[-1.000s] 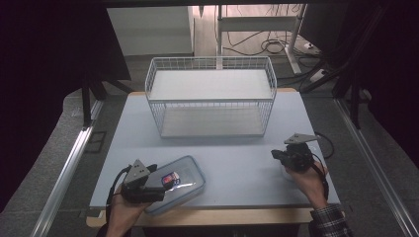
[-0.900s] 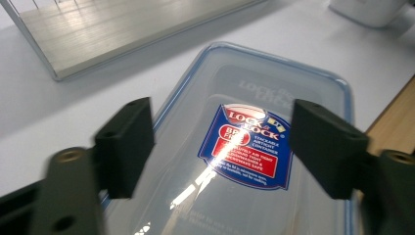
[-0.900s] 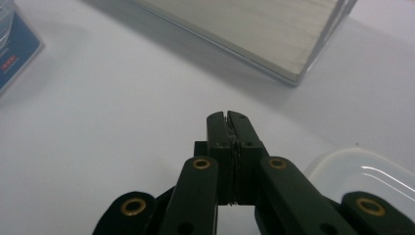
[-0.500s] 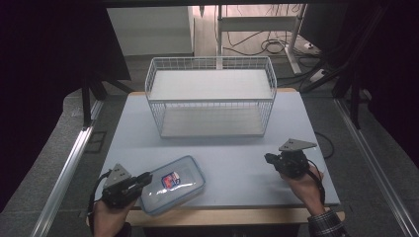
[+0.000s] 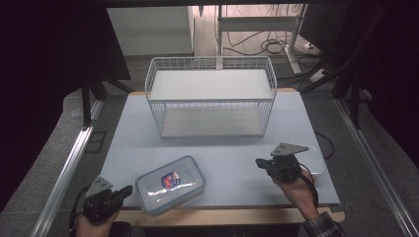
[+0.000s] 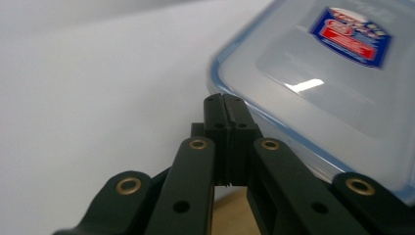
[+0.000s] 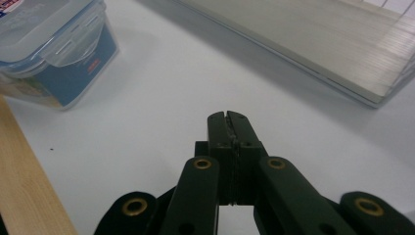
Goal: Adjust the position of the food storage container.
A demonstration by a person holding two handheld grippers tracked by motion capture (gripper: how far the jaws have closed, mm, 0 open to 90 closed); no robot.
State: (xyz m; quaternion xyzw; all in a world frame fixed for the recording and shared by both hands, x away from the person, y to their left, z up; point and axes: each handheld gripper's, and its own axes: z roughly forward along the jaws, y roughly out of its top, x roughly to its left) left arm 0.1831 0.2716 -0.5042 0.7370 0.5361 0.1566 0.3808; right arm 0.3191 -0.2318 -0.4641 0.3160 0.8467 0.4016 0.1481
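Note:
A clear plastic container (image 5: pixel 170 183) with a blue-rimmed lid and a red-and-blue label lies near the table's front left. My left gripper (image 5: pixel 127 190) is just left of it at the front edge, shut, its jaws having just been closing on nothing. In the left gripper view its tips (image 6: pixel 224 105) sit beside the container's rim (image 6: pixel 293 98); I cannot tell whether they touch. My right gripper (image 5: pixel 259 162) hovers at the front right, pointing left. It is shut after a slight closing, with nothing between its tips (image 7: pixel 229 120). The container (image 7: pixel 49 49) lies far off.
A white wire basket rack (image 5: pixel 212 96) with two shelf boards stands at the back middle; its lower board (image 7: pixel 318 44) is ahead of the right gripper. A white flat piece (image 5: pixel 316 160) lies under the right hand. The wooden table edge (image 5: pixel 222 216) runs along the front.
The left gripper has come off the container, pulled left toward the front edge, and shut. The right gripper has drifted a little left. The container stays put.

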